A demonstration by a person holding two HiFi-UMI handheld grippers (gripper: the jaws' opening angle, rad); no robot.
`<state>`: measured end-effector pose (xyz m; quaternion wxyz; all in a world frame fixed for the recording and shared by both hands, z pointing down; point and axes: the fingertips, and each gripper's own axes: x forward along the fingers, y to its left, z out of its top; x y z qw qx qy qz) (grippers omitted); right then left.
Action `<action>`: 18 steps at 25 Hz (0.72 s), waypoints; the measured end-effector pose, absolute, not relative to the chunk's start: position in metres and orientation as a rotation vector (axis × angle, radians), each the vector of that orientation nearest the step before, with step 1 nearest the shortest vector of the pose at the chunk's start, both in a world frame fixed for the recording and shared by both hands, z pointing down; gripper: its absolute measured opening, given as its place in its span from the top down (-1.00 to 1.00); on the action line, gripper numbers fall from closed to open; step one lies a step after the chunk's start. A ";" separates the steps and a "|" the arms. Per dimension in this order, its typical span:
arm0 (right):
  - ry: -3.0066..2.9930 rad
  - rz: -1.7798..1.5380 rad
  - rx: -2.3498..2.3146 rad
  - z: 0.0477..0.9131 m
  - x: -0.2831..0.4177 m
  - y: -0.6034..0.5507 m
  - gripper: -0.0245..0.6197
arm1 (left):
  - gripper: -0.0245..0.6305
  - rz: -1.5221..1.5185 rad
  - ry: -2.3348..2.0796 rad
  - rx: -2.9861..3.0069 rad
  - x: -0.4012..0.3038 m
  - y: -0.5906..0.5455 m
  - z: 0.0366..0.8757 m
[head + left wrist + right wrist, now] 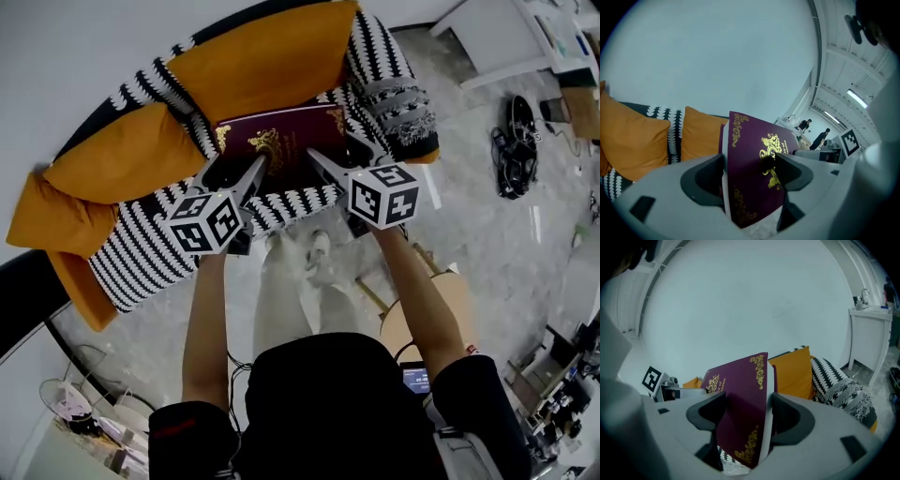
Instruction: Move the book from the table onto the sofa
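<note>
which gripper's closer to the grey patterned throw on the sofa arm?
Right. The right gripper grips the book on the edge nearest the grey patterned throw. The left gripper grips the opposite edge, with the book between it and the throw.

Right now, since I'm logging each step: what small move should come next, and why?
Probably lower the maroon book onto the striped sofa seat: left gripper and right gripper both clamp it over the seat, before the orange cushions.
</note>
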<state>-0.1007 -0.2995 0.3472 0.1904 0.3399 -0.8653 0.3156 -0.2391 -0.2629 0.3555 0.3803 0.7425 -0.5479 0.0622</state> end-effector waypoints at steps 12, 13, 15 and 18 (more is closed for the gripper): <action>-2.307 1.012 0.981 0.488 -0.107 -0.309 -0.07 | -0.18 0.218 -1.306 1.844 -0.247 -0.278 0.497; -2.299 1.022 0.976 0.500 -0.108 -0.308 -0.07 | -0.18 0.230 -1.299 1.838 -0.248 -0.277 0.508; -2.287 1.036 0.967 0.523 -0.112 -0.305 -0.07 | -0.18 0.250 -1.287 1.833 -0.252 -0.275 0.531; -2.270 1.056 0.960 0.556 -0.121 -0.301 -0.07 | -0.18 0.282 -1.271 1.823 -0.261 -0.271 0.562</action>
